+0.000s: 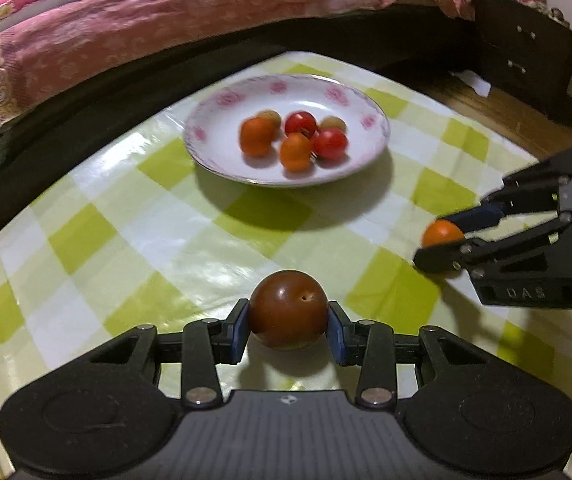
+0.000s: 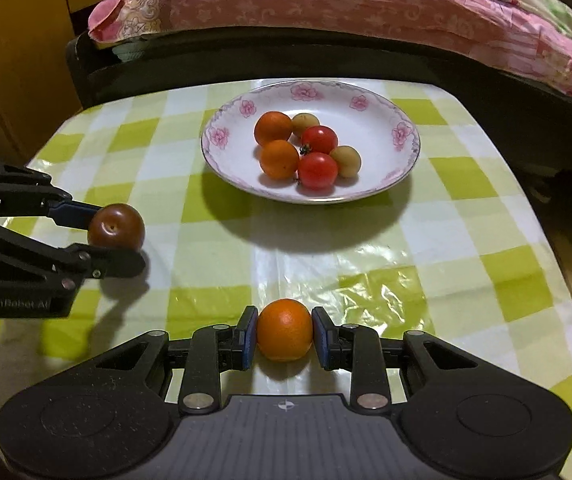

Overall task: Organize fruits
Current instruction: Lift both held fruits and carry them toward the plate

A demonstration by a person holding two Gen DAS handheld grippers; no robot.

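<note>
My left gripper is shut on a dark brown-red plum, just above the checked tablecloth; it also shows in the right wrist view. My right gripper is shut on a small orange, seen from the side in the left wrist view. A white plate with pink flowers stands at the back of the table and holds two oranges, two red tomatoes and two small tan fruits. Both grippers are in front of the plate, left one to its left, right one near the middle.
The table has a green and white checked plastic cloth. A bed with a pink quilt runs behind the table. A dark drawer cabinet stands at the right on a wooden floor.
</note>
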